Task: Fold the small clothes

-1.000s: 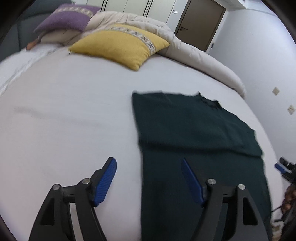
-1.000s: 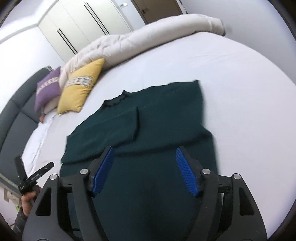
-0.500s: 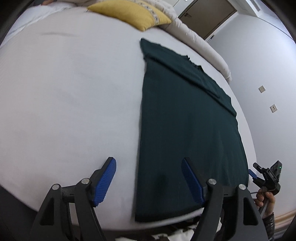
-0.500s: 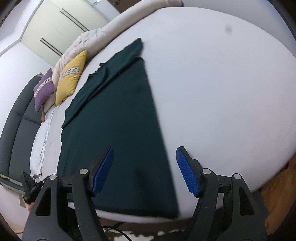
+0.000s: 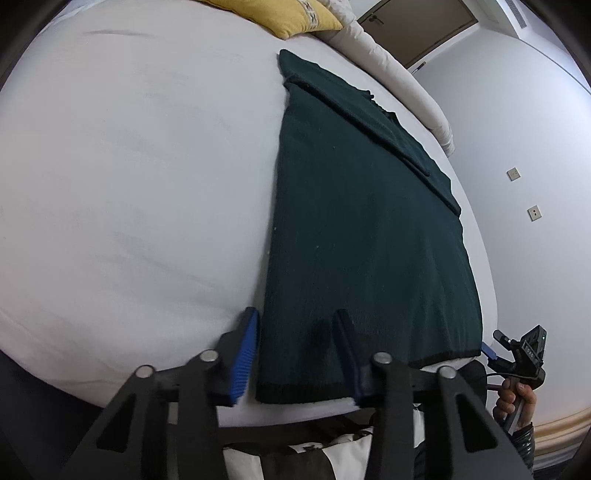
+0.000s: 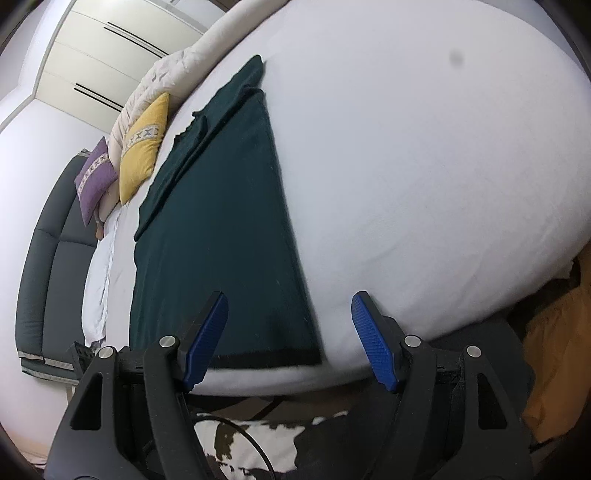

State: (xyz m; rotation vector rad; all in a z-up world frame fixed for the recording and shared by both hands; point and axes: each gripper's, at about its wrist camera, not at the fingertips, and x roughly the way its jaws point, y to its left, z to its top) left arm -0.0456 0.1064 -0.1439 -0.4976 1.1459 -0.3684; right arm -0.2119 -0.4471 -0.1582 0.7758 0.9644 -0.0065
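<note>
Left wrist view: my left gripper (image 5: 297, 354) sits at the near left corner of the dark green sweater (image 5: 362, 229), blue pads apart and straddling the hem edge, not pinched on it. The sweater lies flat on the white bed (image 5: 129, 166), sleeves folded in (yellow pillow (image 5: 291, 14) beyond). My right gripper (image 5: 517, 350) shows by the far hem corner.

Right wrist view: my right gripper (image 6: 290, 339) has its pads wide apart around the sweater's (image 6: 221, 229) near right corner, gripping nothing.
</note>
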